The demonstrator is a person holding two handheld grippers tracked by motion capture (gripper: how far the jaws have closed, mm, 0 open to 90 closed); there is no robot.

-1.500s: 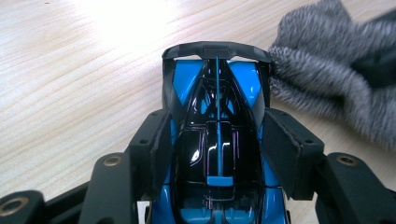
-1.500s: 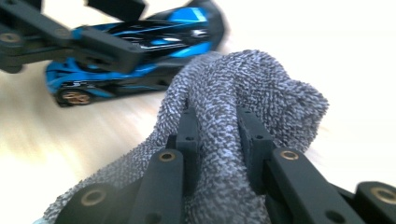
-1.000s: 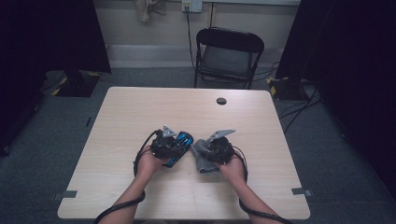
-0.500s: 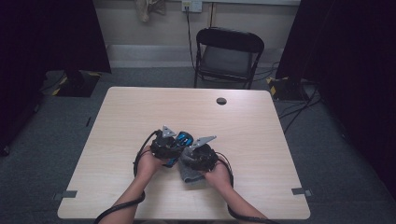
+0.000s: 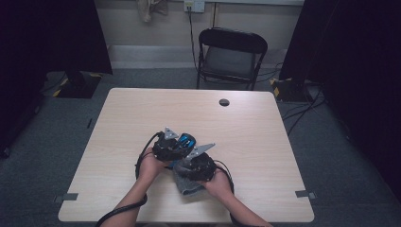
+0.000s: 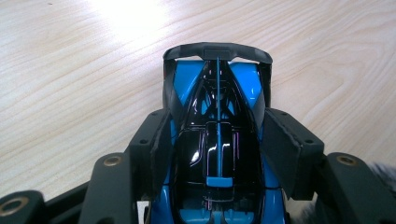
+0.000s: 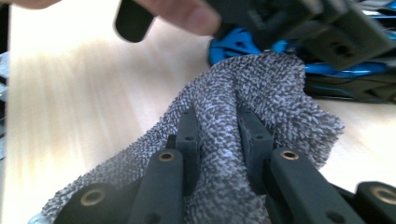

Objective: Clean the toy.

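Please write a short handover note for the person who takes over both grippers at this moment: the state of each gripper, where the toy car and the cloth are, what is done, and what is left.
Left gripper: shut on the blue and black toy car, which it holds by its sides just over the wooden table.
Right gripper: shut on a fold of the grey speckled cloth, bunched between its jaws.
Position: both grippers are close together at the near middle of the table; the cloth's bunched end is right beside the car, contact not certain.
Done: car and cloth are both gripped and brought together.
Left: probably wiping the car with the cloth; how much is already wiped cannot be told.
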